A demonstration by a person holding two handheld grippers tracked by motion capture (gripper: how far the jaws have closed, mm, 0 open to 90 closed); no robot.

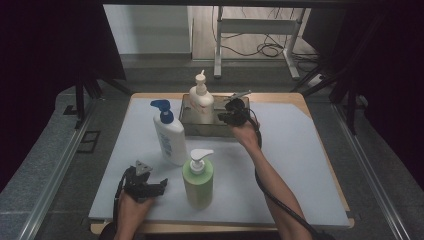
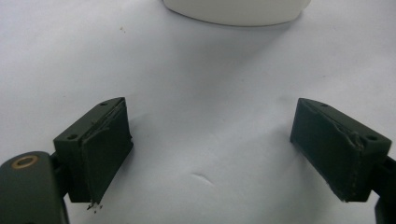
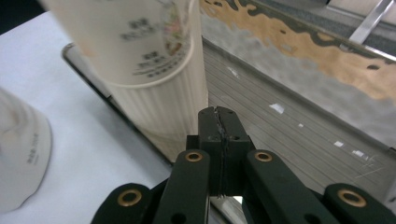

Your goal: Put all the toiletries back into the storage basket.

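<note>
- We can't read the label on the cream bottle (image 3: 140, 60), it's blurry and its top gets cut off.
- The white bottle (image 2: 236, 10) shows us just its base edge up top.
- The tray (image 1: 189, 124) hides the cream bottle's bottom from above.

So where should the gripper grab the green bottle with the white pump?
Probably the green bottle is best gripped around its middle body, coming in level from the left, where the open left gripper waits. It stands upright, and its body looks sturdier than the thin white pump, which would likely slip or press down.
</note>
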